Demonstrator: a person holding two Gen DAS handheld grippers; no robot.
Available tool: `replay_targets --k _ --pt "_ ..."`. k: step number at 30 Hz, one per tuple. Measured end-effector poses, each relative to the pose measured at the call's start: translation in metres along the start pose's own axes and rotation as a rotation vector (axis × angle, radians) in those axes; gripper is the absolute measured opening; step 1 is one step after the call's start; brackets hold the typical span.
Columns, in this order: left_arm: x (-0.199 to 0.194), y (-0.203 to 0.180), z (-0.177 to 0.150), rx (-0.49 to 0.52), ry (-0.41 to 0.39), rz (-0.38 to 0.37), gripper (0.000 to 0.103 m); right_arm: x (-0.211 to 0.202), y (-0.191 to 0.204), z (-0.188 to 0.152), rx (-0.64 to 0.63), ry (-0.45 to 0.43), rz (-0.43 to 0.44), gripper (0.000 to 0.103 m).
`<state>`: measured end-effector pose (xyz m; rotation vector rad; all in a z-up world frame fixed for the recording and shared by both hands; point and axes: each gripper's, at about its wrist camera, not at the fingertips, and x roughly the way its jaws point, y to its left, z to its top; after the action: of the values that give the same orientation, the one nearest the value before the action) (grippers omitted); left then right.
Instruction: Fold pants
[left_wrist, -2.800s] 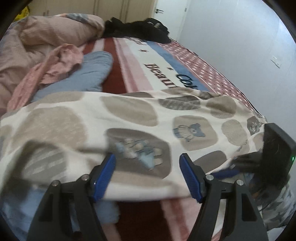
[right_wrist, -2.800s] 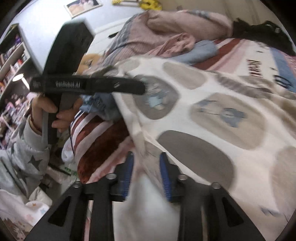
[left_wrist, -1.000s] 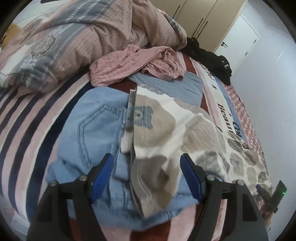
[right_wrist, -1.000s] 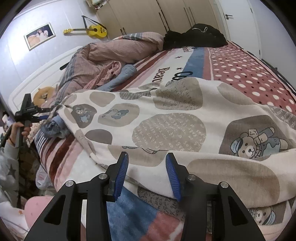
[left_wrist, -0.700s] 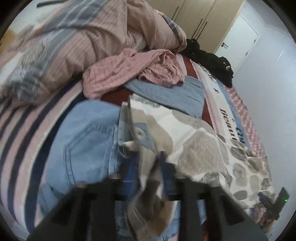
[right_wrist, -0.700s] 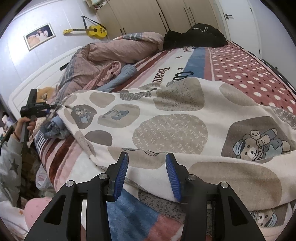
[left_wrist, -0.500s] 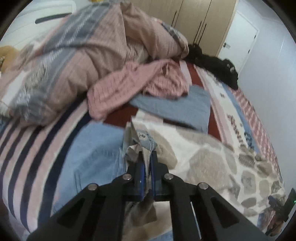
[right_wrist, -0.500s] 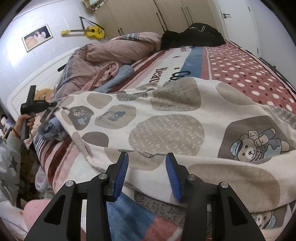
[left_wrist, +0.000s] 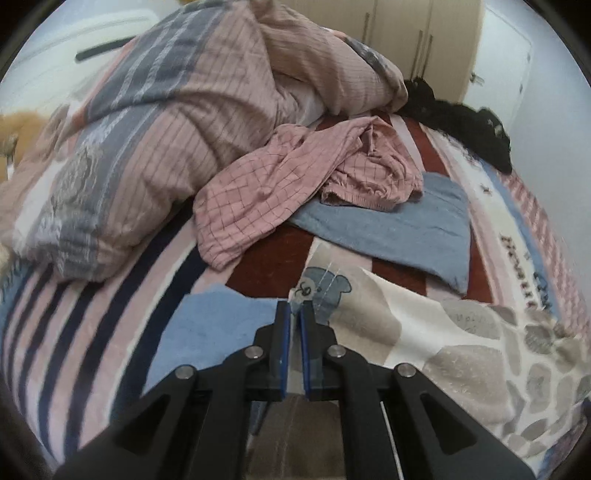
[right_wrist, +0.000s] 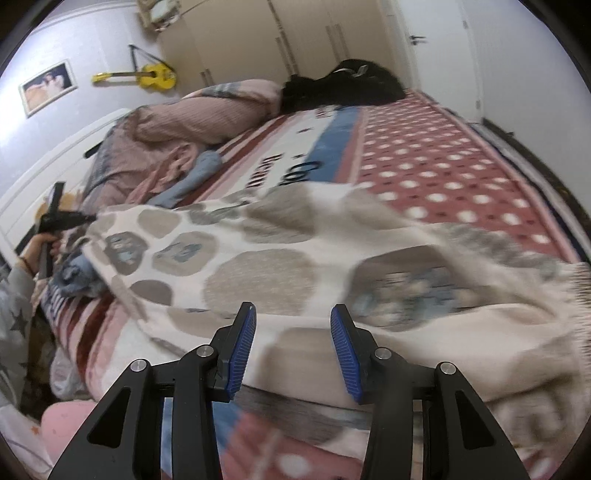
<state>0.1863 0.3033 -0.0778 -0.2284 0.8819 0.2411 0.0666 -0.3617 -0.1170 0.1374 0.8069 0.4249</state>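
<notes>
one end of the pants (left_wrist: 424, 332), spread on the bed (right_wrist: 443, 162), is pinched in the left claw (left_wrist: 293, 325); right claw (right_wrist: 291, 345), just widening, stands released over the near edge, so it likely must clamp next.

Your pants (left_wrist: 424, 332) lie across the bed (left_wrist: 110, 332); behind them a towel (left_wrist: 399, 229), a shirt (left_wrist: 295, 177) overlapping it, then the duvet (left_wrist: 166, 129).

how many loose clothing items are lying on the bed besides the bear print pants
4 visible: a pink checked garment crumpled by the duvet, a folded grey-blue garment partly under it, a black pile at the far end, and light blue denim beneath the pants' edge. More may be hidden.
</notes>
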Motion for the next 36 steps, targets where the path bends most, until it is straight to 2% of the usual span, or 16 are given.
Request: replay_targets --k 2,5,9,12,16,17,18,19,20,22,27,29,32,34,35,36 --pt "-0.012 -0.002 -0.002 0.001 -0.007 -0.017 0.024 -0.010 -0.012 0.006 0.002 -0.012 -0.041 0.054" --pt "-0.034 -0.018 -0.008 0.041 -0.043 -0.060 0.039 -0.016 -0.025 0.024 -0.020 -0.012 -0.106 0.055" --pt "-0.049 -0.042 -0.015 0.048 -0.056 -0.152 0.045 0.001 -0.026 0.058 -0.069 0.005 -0.144 0.076" --pt "-0.052 -0.064 -0.024 0.096 -0.052 -0.180 0.046 0.037 -0.015 0.078 -0.140 0.059 -0.179 0.077" --pt "-0.049 -0.083 -0.030 0.125 -0.037 -0.231 0.046 0.093 0.001 0.084 -0.215 0.173 -0.196 0.077" --pt "-0.048 -0.086 -0.032 0.133 -0.035 -0.237 0.046 0.100 0.004 0.084 -0.235 0.181 -0.215 0.073" --pt "-0.048 -0.089 -0.033 0.141 -0.034 -0.239 0.046 0.107 0.006 0.084 -0.254 0.183 -0.239 0.049" --pt "-0.046 -0.093 -0.034 0.156 -0.035 -0.240 0.046 0.112 0.006 0.084 -0.264 0.182 -0.264 0.032" --pt "-0.045 -0.095 -0.036 0.166 -0.035 -0.238 0.047 0.118 0.004 0.084 -0.261 0.195 -0.280 0.008" --pt "-0.039 -0.097 -0.035 0.181 -0.038 -0.229 0.047 0.123 -0.001 0.087 -0.231 0.201 -0.275 0.005" --pt "-0.017 -0.096 -0.030 0.184 -0.032 -0.208 0.047 0.124 -0.025 0.111 -0.111 0.159 -0.341 0.003" --pt "-0.008 -0.095 -0.029 0.179 -0.024 -0.203 0.047 0.130 -0.040 0.121 -0.085 0.152 -0.399 0.003" --pt "0.003 -0.092 -0.028 0.161 -0.012 -0.206 0.050 0.146 -0.049 0.124 -0.070 0.198 -0.408 0.003" --pt "0.005 -0.091 -0.027 0.160 -0.023 -0.195 0.053 0.149 -0.045 0.124 -0.083 0.222 -0.391 0.007" --pt "0.005 -0.090 -0.027 0.160 -0.025 -0.195 0.053 0.146 -0.043 0.125 -0.091 0.221 -0.396 0.013" --pt "0.005 -0.090 -0.027 0.158 -0.023 -0.200 0.053 0.140 -0.040 0.127 -0.090 0.213 -0.392 0.031"
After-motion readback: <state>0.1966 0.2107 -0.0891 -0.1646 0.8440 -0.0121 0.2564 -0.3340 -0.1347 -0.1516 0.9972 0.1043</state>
